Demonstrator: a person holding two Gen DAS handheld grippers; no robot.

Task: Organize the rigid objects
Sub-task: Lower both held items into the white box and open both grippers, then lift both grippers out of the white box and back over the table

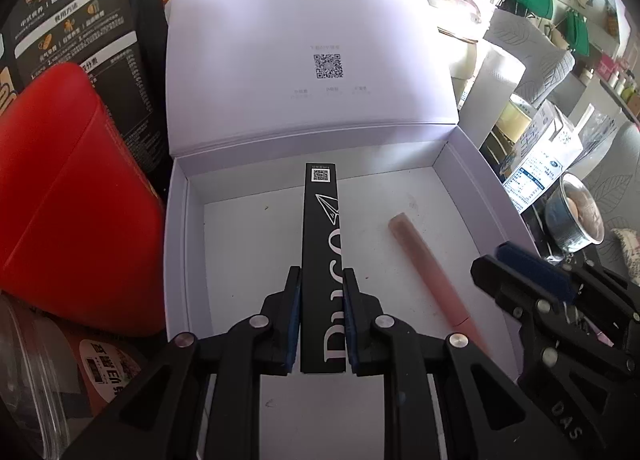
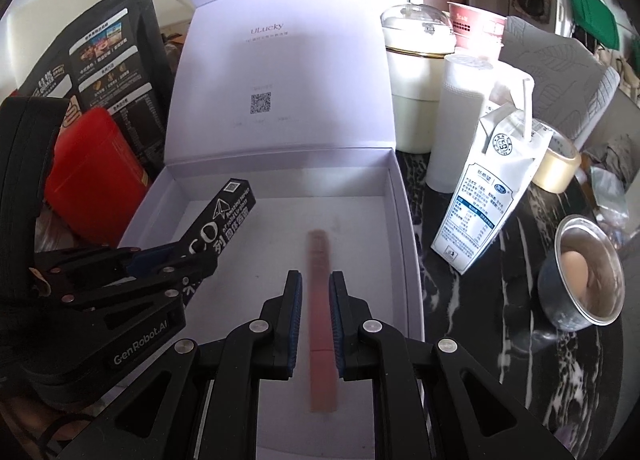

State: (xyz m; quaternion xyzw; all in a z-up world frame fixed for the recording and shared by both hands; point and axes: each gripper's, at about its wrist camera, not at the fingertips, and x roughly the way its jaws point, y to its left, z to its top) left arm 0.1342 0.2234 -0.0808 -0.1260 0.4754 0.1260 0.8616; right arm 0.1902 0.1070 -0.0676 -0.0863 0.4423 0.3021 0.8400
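Left gripper clamps black carton lengthwise over white box; right gripper slack around pink tube (pads clear).

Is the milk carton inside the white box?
No, the milk carton stands on the dark table, outside the white box.

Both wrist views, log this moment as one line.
left gripper: shut on black carton | right gripper: open around pink tube | both inside white box
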